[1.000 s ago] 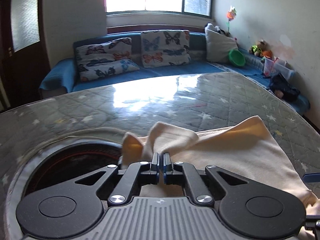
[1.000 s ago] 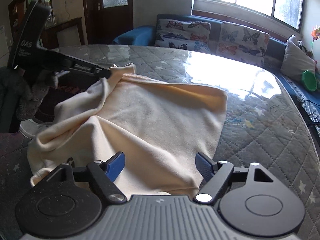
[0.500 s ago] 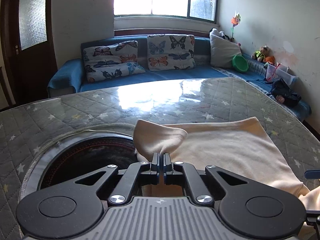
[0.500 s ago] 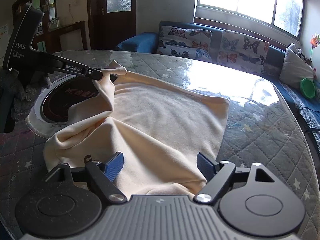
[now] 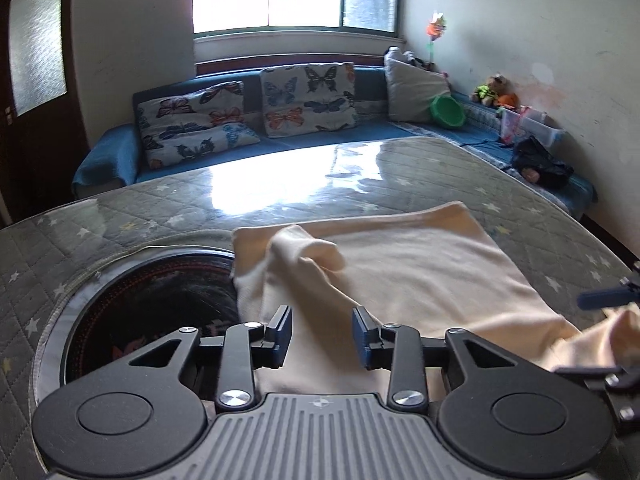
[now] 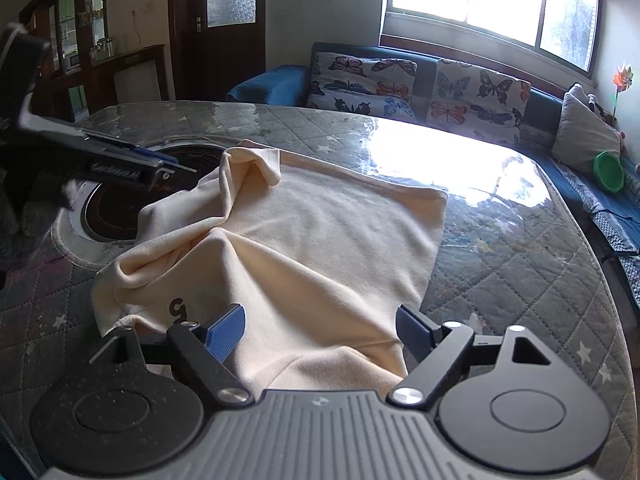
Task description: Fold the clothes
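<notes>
Cream garment (image 6: pixel 320 240), half folded, lay on my quilted bench (image 6: pixel 520 248), one edge over the round black inset (image 5: pixel 160 300). Left gripper (image 5: pixel 322 336): jaws had just been opening, cloth released beneath them. Right gripper (image 6: pixel 320 328): jaws wide apart over the near hem, gripping nothing.

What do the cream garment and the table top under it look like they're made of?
Cream garment: soft matte knit, probably cotton jersey or light fleece; it drapes in rounded folds with no sheen. Table top: grey quilted star-print cloth under what seems a clear glossy sheet, glass or plastic; it mirrors the window sharply.
</notes>
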A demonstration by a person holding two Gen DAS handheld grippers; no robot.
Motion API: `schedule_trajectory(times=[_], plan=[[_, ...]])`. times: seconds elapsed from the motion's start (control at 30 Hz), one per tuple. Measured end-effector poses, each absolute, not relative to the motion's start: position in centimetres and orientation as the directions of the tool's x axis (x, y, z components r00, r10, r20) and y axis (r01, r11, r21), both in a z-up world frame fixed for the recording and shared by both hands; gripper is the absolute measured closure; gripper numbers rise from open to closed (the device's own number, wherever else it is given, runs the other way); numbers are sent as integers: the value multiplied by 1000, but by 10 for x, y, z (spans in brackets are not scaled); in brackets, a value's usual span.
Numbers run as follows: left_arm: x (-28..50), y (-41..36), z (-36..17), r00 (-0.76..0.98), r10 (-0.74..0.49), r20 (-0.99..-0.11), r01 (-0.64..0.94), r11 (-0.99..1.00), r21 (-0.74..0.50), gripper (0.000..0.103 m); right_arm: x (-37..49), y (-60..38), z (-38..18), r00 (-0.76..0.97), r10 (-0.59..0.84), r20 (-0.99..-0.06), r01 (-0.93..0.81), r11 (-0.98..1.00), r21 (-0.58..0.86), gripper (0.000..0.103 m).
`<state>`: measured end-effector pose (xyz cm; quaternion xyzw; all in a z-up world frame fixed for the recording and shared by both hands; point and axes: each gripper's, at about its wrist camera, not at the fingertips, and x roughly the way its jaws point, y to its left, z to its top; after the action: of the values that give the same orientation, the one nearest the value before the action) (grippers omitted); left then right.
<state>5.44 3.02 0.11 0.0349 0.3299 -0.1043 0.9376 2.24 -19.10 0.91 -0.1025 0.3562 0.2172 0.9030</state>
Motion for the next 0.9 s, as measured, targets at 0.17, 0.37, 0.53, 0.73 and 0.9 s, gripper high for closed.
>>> schedule_trajectory(times=[0.17, 0.37, 0.53, 0.73, 0.9], plan=[[34, 19, 2, 752, -197, -629, 259, 966, 8, 58, 17, -195, 11, 659, 321, -680, -456, 890, -21, 18], [13, 9, -1, 741, -196, -642, 273, 962, 22, 52, 6, -196, 14, 667, 328, -669, -449, 893, -10, 14], [-1, 5, -5, 736, -193, -648, 271, 962, 21, 49, -8, -202, 13, 677, 325, -661, -429, 903, 4, 11], [-17, -1, -7, 737, -186, -649, 275, 961, 37, 44, -23, -208, 15, 690, 314, -652, -412, 911, 3, 4], [-26, -5, -11, 730, -183, -659, 275, 961, 39, 41, -32, -213, 16, 693, 306, -652, -399, 917, 6, 1]])
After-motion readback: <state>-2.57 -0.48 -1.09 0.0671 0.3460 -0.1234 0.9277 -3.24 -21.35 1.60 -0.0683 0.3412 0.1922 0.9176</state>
